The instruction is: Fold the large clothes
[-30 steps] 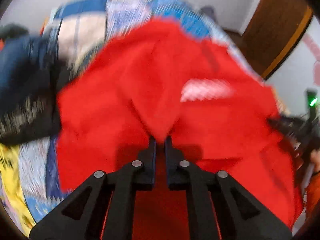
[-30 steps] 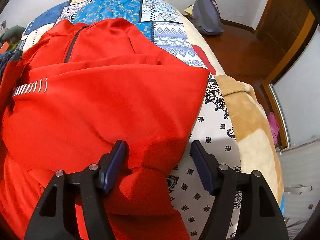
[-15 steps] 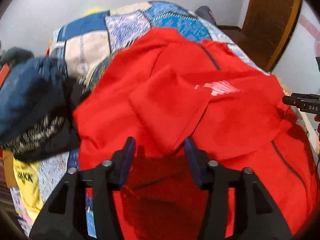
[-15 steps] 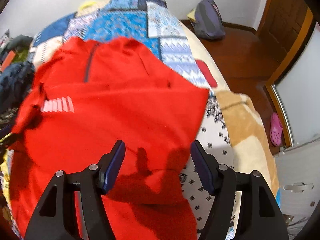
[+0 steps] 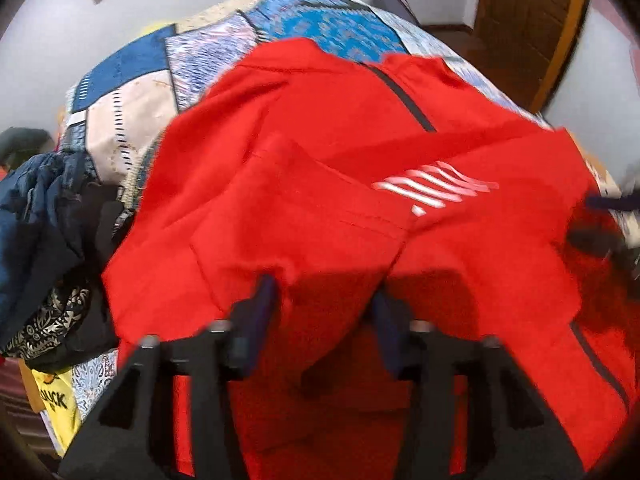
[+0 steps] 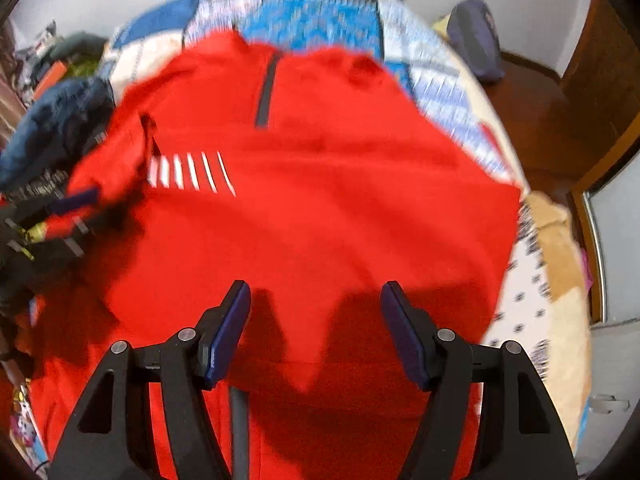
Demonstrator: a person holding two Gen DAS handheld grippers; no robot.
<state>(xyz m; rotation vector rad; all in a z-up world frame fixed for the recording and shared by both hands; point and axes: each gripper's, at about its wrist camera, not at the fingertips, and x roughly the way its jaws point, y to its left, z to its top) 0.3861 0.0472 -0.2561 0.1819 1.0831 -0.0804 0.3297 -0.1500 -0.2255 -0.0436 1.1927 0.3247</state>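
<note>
A red zip-up jacket (image 5: pixel 320 200) with white chest stripes (image 5: pixel 436 188) lies spread over the bed, one sleeve folded across its front. My left gripper (image 5: pixel 322 308) hovers over the jacket's lower part. Its jaws are closing, with a shadowed fold of red cloth between them and the pads apart from it. In the right wrist view the same jacket (image 6: pixel 320 208) fills the middle, and my right gripper (image 6: pixel 316 300) stands open above it with nothing between its fingers. The left gripper (image 6: pixel 76 200) shows blurred at that view's left edge.
The bed has a blue and white patchwork quilt (image 5: pixel 200 64). A heap of dark blue and black clothes (image 5: pixel 36 216) lies to the left of the jacket, with a yellow garment (image 5: pixel 56 400) below it. A beige blanket (image 6: pixel 560 260), a grey backpack (image 6: pixel 476 40) on the wooden floor and a wooden door (image 5: pixel 528 20) are to the right.
My left gripper was shut on a red fold, then opened and let it drop onto the jacket. My right gripper stayed open and drew back from the jacket's right edge towards its middle.
</note>
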